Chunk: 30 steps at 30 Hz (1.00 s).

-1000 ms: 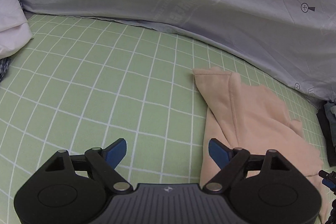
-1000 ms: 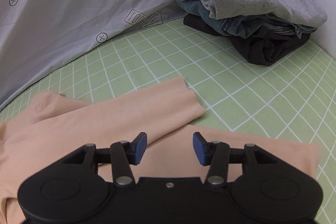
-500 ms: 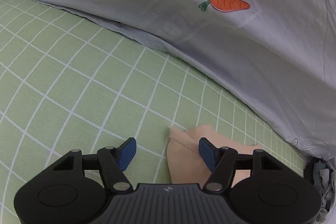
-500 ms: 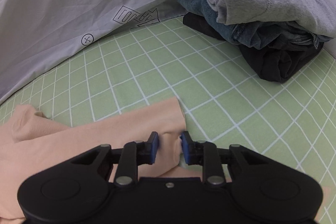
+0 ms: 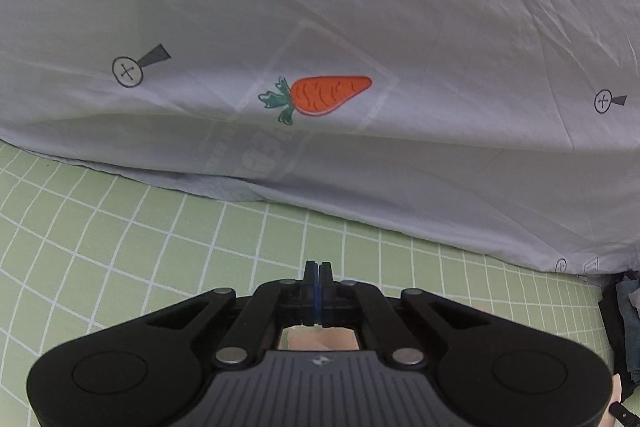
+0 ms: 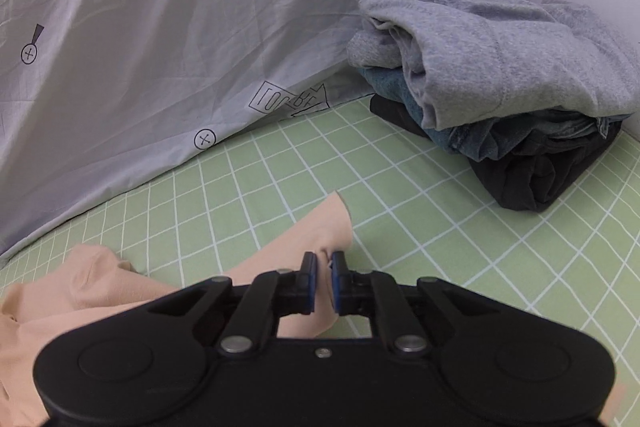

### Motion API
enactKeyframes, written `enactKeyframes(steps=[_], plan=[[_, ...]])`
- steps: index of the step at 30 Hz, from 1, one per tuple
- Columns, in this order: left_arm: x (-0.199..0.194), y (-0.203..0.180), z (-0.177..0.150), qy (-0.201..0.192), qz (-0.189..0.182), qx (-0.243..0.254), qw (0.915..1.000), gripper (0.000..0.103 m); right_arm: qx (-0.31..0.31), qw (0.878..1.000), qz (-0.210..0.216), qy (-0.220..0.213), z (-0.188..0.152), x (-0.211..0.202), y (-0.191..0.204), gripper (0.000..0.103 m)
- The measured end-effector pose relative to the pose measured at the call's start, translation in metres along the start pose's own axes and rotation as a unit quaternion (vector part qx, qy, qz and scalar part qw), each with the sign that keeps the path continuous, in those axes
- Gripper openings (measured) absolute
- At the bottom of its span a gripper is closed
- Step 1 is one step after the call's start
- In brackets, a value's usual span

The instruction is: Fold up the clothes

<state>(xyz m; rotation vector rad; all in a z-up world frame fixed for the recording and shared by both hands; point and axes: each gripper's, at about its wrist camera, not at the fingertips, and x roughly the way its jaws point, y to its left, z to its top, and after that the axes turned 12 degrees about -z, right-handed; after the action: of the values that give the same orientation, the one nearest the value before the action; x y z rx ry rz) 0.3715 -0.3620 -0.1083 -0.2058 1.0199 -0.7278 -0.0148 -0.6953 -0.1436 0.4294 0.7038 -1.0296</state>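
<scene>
Peach garment (image 6: pixel 316 231), grey quilt (image 6: pixel 168 39) printed "TO BE"

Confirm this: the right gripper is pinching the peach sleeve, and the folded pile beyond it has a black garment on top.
Wrong on the pile: its top garment is grey; the black one lies at the bottom. The right wrist view shows it. The right gripper does pinch the peach sleeve, jaws closing.

We see our left tool (image 5: pixel 318 273) with jaws fully together over the green checked sheet (image 5: pixel 120 239). At twelve o'clock lies a grey duvet (image 5: pixel 360 7) with a carrot print (image 5: pixel 328 95). Peach cloth (image 5: pixel 320 341) shows under the jaws.
</scene>
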Motion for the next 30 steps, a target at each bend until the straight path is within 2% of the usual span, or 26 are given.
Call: enactKeyframes(steps=[1, 3, 4, 5, 7, 9, 11, 13, 16, 18, 20, 23, 30], plan=[[0.004, 0.000, -0.001, 0.017, -0.003, -0.001, 0.9999, 0.002, -0.002, 1.000, 0.000, -0.001, 0.001, 0.000, 0.001, 0.008], [0.012, 0.000, -0.011, 0.032, 0.013, -0.001, 0.9994, 0.023, 0.000, 1.000, 0.000, 0.000, 0.000, 0.000, 0.001, 0.008], [0.016, 0.000, -0.016, 0.039, 0.027, -0.002, 0.9989, 0.039, 0.004, 1.000, 0.000, 0.004, -0.001, 0.001, 0.000, 0.008], [0.019, 0.002, -0.021, 0.044, 0.033, -0.006, 0.9985, 0.048, 0.009, 1.000, 0.000, 0.007, -0.003, 0.003, -0.001, 0.008], [0.022, 0.008, -0.029, 0.047, 0.023, -0.028, 0.9982, 0.049, 0.019, 1.000, 0.000, 0.013, -0.006, 0.004, -0.005, 0.008], [0.025, 0.015, -0.037, 0.050, 0.013, -0.050, 0.9974, 0.055, 0.027, 0.999, 0.001, 0.019, -0.009, 0.006, -0.010, 0.008], [0.027, 0.014, -0.043, 0.047, 0.021, -0.045, 0.9977, 0.062, 0.034, 0.999, 0.002, 0.024, -0.011, 0.008, -0.013, 0.008], [0.031, 0.012, -0.046, 0.044, 0.023, -0.033, 0.9982, 0.062, 0.037, 0.999, 0.002, 0.027, -0.013, 0.009, -0.014, 0.008], [0.034, 0.010, -0.048, 0.037, 0.006, -0.032, 0.9988, 0.060, 0.031, 0.999, 0.000, 0.025, -0.014, 0.009, -0.012, 0.008], [0.038, 0.009, -0.050, 0.035, -0.011, -0.040, 0.9986, 0.041, 0.028, 0.999, -0.001, 0.021, -0.015, 0.008, -0.011, 0.008], [0.040, 0.010, -0.052, 0.030, -0.014, -0.057, 0.9978, 0.004, 0.027, 1.000, 0.000, 0.013, -0.013, 0.006, -0.011, 0.008], [0.035, 0.009, -0.055, 0.006, -0.017, -0.059, 0.9981, 0.004, 0.023, 1.000, 0.001, 0.000, -0.010, 0.001, -0.011, 0.008], [-0.015, 0.002, -0.039, -0.084, 0.017, -0.027, 0.9960, 0.003, 0.027, 0.999, 0.002, -0.036, -0.004, -0.014, -0.013, 0.008]])
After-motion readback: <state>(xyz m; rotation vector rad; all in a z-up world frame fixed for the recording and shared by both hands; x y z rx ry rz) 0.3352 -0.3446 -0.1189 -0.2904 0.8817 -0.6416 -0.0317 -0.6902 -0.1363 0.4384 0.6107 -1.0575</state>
